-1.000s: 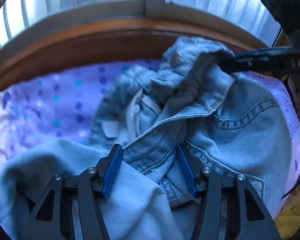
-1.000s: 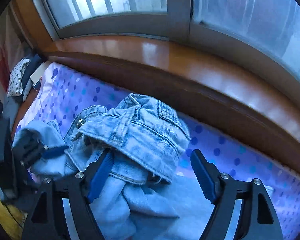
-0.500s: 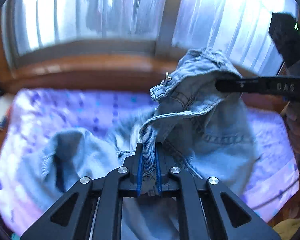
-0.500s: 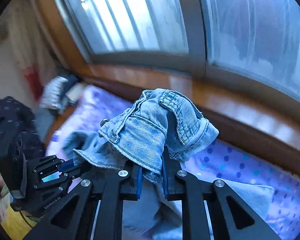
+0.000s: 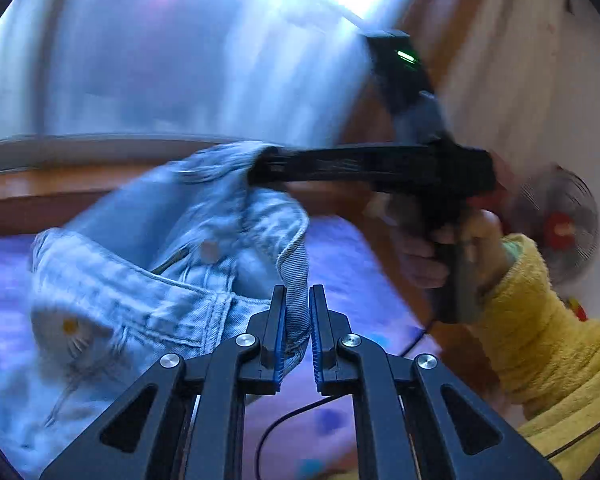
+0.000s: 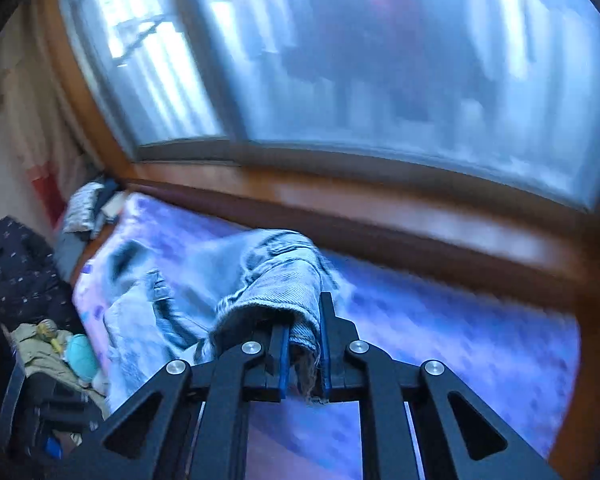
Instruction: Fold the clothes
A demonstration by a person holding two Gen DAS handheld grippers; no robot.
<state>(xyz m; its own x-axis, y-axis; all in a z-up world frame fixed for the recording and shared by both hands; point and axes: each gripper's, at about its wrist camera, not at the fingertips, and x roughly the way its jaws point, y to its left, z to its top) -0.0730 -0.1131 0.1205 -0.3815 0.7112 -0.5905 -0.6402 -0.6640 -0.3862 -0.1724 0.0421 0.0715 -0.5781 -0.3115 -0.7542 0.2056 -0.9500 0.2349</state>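
A light-blue denim garment (image 5: 140, 280) with a small daisy on it hangs above the purple dotted sheet (image 5: 340, 248), held up by two edges. My left gripper (image 5: 298, 292) is shut on a hem at the bottom of the left wrist view. My right gripper (image 5: 256, 168) comes in from the right there and bites the garment's top edge. In the right wrist view the right gripper (image 6: 302, 320) has a frayed denim fold (image 6: 276, 280) between its pads, and its jaws are closing on it. The rest of the denim trails down to the sheet (image 6: 440, 320).
A wooden sill (image 6: 380, 208) and a big window run behind the bed. A hand (image 5: 428, 264) in a yellow sleeve (image 5: 540, 320) holds the right gripper. A seated person (image 6: 12, 272) and a pile of things (image 6: 60, 344) are at the left. A fan (image 5: 560, 224) stands right.
Both grippers went from open over the crumpled denim to shut on its edges. They rose and swung sideways, and the garment came up off the sheet.
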